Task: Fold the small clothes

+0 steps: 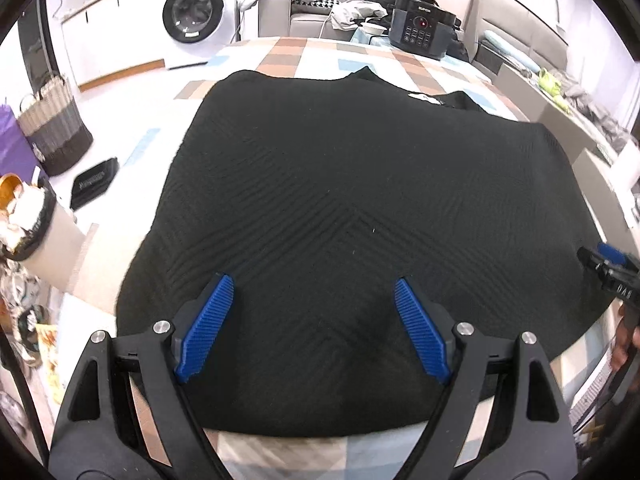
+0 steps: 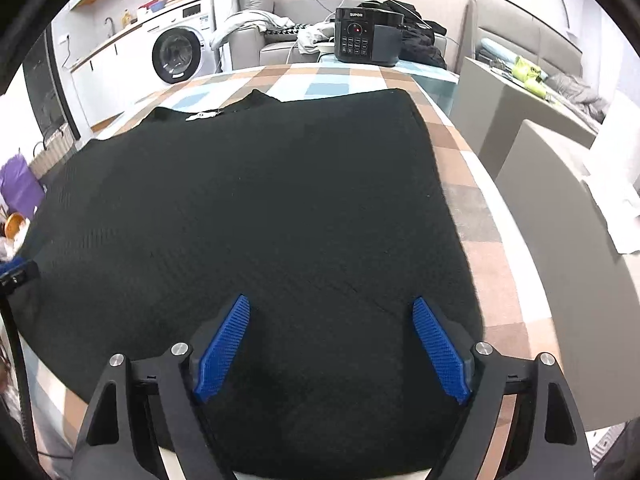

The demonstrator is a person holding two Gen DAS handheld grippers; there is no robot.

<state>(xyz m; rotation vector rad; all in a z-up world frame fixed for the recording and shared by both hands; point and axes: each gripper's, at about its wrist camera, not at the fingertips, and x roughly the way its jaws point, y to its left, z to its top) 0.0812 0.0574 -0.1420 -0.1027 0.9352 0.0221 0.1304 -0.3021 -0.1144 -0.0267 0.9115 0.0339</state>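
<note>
- Left wrist view: the left hand-held gripper [image 1: 314, 308] is spread wide, its blue pads [image 1: 208, 328] well apart and holding nothing; both pads sit over the near part of the garment [image 1: 360, 208].
- The garment is black with a ribbed chevron knit and lies flat on the desk [image 1: 304, 52], which has a checked cloth of brown, blue and white. It covers most of the desk; its near hem is just in front of the gripper.
- A white label [image 1: 424, 98] shows at the garment's far edge.
- The right hand-held gripper [image 1: 608, 268] appears at the right edge, by the garment's right side; whether it touches the cloth I cannot tell.
- A black cooker [image 1: 422, 28] stands at the desk's far end, a washer [image 1: 196, 12] beyond on the left, and a basket [image 1: 54, 128] on the floor at left.
- Right wrist view: the right hand-held gripper [image 2: 331, 344] is likewise wide open and empty, with its pads [image 2: 440, 348] above the garment [image 2: 260, 208] near its right front corner.
- The garment's right edge runs beside a bare strip of the desk [image 2: 472, 200].
- The cooker [image 2: 368, 36] and washer [image 2: 180, 54] sit beyond.
</note>
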